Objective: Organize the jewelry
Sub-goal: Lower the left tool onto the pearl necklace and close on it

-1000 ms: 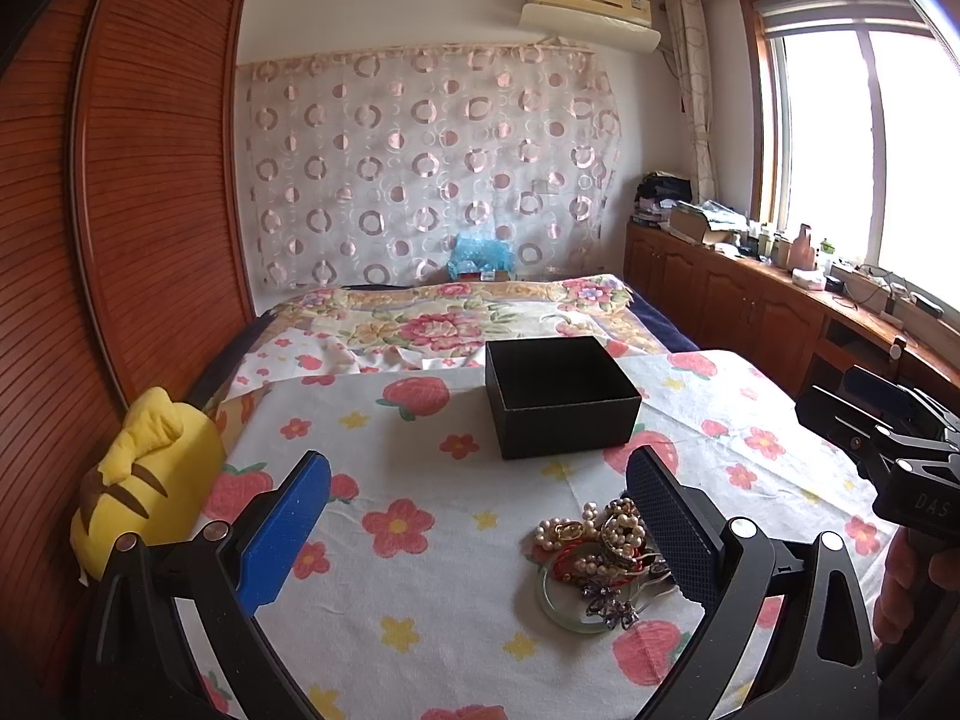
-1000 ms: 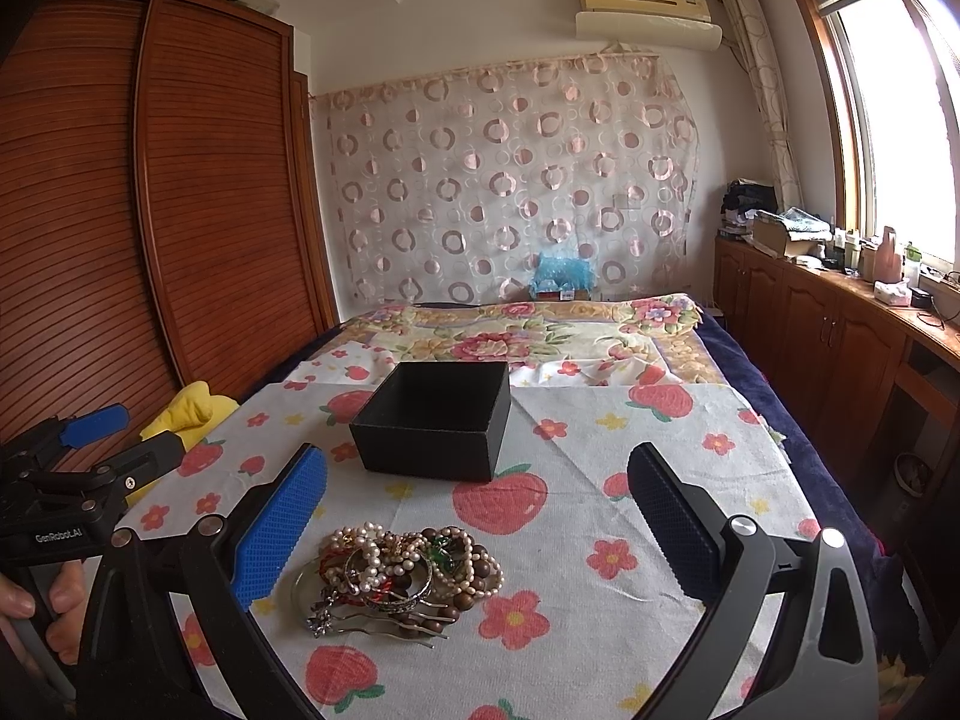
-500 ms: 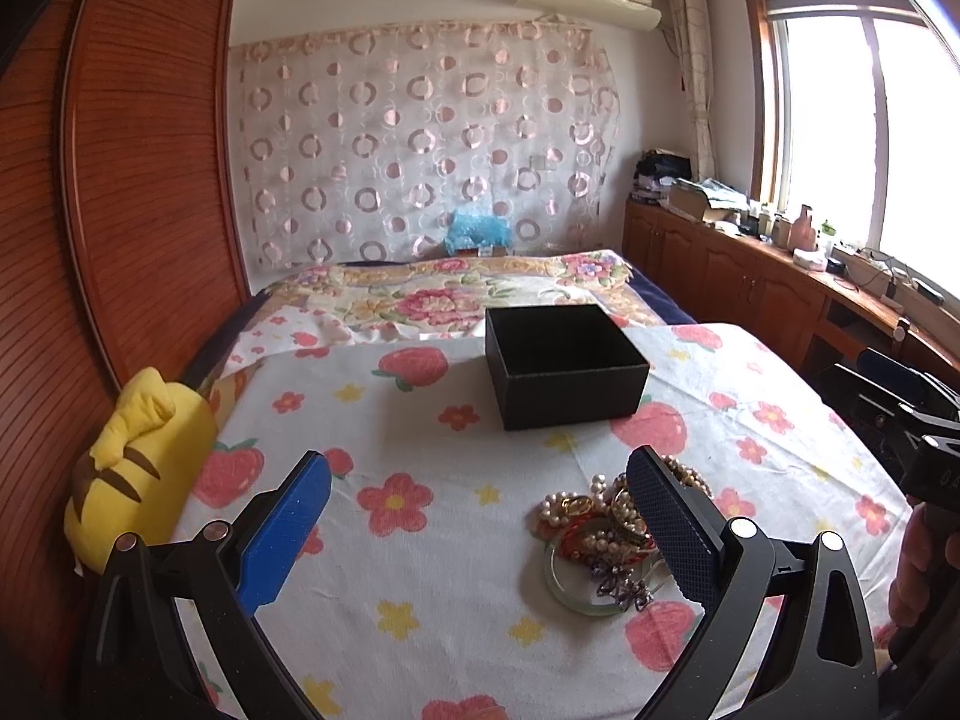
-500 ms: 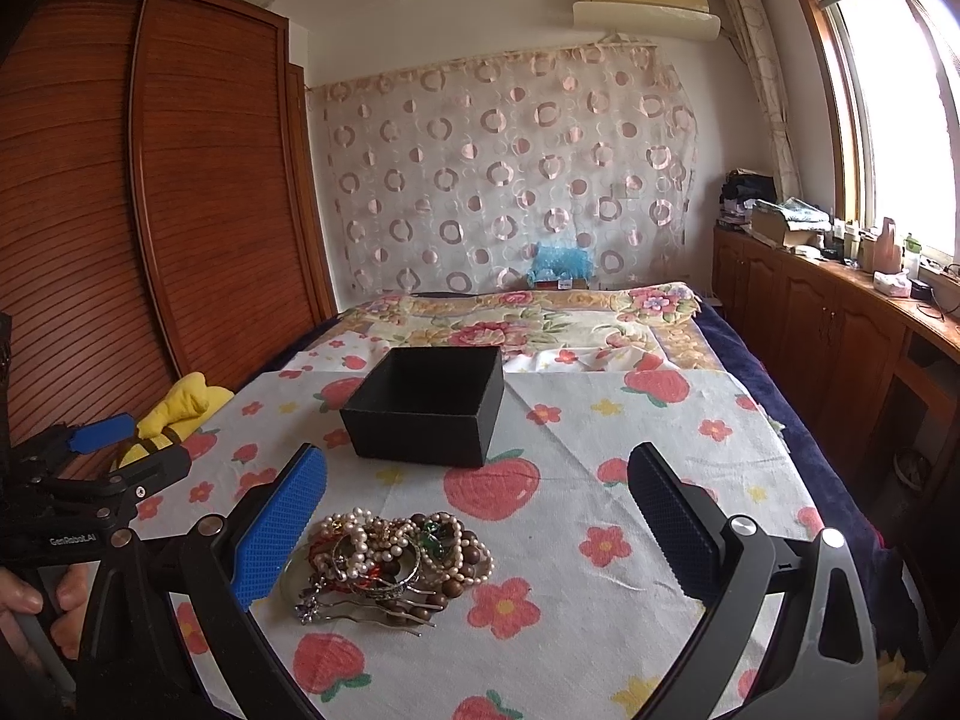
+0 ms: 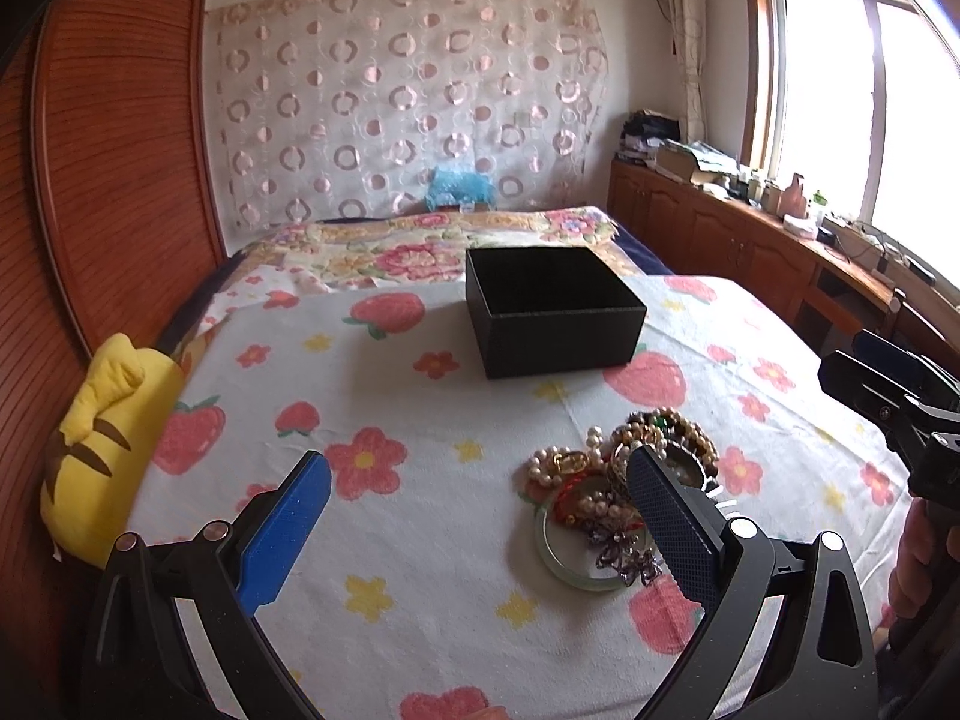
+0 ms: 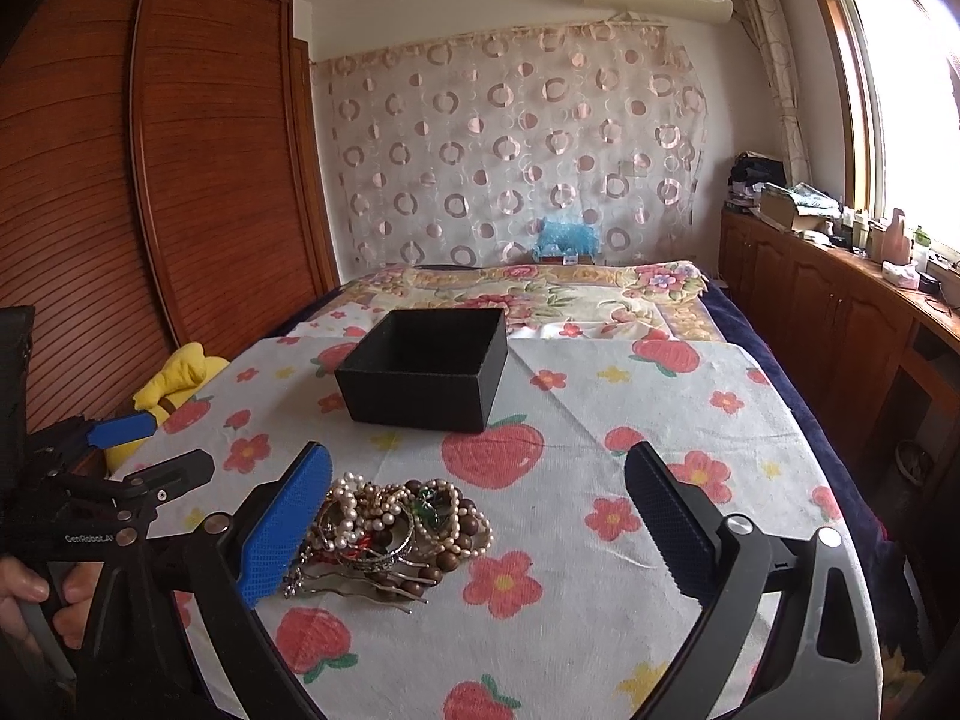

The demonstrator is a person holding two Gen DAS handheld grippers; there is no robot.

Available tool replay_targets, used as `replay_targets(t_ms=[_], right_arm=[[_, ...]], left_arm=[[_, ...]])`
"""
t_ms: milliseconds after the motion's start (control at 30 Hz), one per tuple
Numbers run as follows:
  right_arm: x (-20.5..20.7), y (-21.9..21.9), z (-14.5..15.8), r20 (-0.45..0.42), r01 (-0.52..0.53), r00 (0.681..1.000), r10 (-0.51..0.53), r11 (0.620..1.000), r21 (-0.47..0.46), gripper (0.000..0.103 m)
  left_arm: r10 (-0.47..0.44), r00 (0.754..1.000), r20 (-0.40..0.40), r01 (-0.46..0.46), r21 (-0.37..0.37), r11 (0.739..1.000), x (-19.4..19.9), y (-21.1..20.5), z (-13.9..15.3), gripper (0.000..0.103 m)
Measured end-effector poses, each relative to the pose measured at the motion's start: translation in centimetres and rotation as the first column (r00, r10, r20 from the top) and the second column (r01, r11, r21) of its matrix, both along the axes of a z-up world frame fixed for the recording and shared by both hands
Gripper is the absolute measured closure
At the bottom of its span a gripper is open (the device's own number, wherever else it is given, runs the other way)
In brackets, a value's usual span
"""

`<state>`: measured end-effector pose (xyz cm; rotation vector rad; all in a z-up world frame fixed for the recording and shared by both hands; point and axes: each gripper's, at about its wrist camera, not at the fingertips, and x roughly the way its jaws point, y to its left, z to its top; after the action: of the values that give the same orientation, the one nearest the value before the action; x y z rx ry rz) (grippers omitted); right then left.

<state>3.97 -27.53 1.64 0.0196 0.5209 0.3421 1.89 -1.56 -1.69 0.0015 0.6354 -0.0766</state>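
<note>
A tangled pile of jewelry (image 5: 618, 492) (image 6: 390, 522) lies on the flowered sheet: pearl strands, brown beads, a green bangle (image 5: 570, 564), metal hair pins (image 6: 366, 588). Behind it stands an open black box (image 5: 552, 312) (image 6: 426, 372), which looks bare inside. My left gripper (image 5: 480, 480) is open and hovers just left of the pile, its right finger over the pile's edge. My right gripper (image 6: 477, 474) is open too, its blue left finger beside the pile. Neither holds anything.
A yellow plush toy (image 5: 102, 444) lies at the bed's left edge by the wooden wardrobe (image 6: 180, 180). A floral quilt (image 6: 528, 294) covers the far end. Wooden cabinets (image 6: 840, 324) with clutter run along the right wall under the window. A hand (image 6: 30, 594) grips the left tool.
Both grippers have tilted down and moved closer to the bed; the jewelry pile and box sit larger and nearer in view. Both stay open, nothing picked up.
</note>
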Motion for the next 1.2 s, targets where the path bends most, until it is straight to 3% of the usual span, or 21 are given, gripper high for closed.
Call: replay_targets(t_ms=[233,400,500,667,867,1067,1133,1200], right_arm=[[0.2,0.0,-1.6,-0.043,-0.038,0.998,0.037,0.999,-0.017,0.021],[0.1,-0.5,-2.8,-0.073,-0.046,0.996,0.045,0.999,-0.021,0.022],[0.0,-0.9,-3.4,-0.09,-0.045,0.995,0.044,0.999,-0.016,0.022],[0.1,-1.0,-4.1,-0.108,-0.046,0.993,0.044,0.999,-0.017,0.022],[0.1,-1.2,-4.4,-0.125,-0.052,0.991,0.048,0.998,-0.028,0.022],[0.1,-1.7,-4.8,-0.133,-0.046,0.99,0.043,0.999,-0.024,0.022],[0.1,-1.7,-4.8,-0.132,-0.048,0.99,0.044,0.999,-0.023,0.022],[0.1,-1.7,-4.8,-0.132,-0.05,0.99,0.047,0.998,-0.024,0.022]], left_arm=[[-0.065,0.997,-0.052,0.065,0.003,0.998,1.1,-1.2,-1.4,0.008],[-0.121,0.99,-0.073,0.121,-0.007,0.993,1.9,-2.1,-2.0,0.008],[-0.159,0.983,-0.097,0.157,-0.028,0.987,2.8,-2.6,-2.4,0.02],[-0.216,0.967,-0.132,0.212,-0.045,0.976,4.1,-4.0,-2.7,0.031],[-0.262,0.951,-0.167,0.251,-0.081,0.964,5.4,-5.4,-3.4,0.054],[-0.277,0.943,-0.186,0.273,-0.045,0.961,6.0,-7.3,-4.0,0.056],[-0.274,0.941,-0.197,0.274,-0.032,0.961,6.2,-7.5,-4.1,0.064],[-0.272,0.94,-0.205,0.273,-0.028,0.962,6.2,-7.5,-4.2,0.079]])
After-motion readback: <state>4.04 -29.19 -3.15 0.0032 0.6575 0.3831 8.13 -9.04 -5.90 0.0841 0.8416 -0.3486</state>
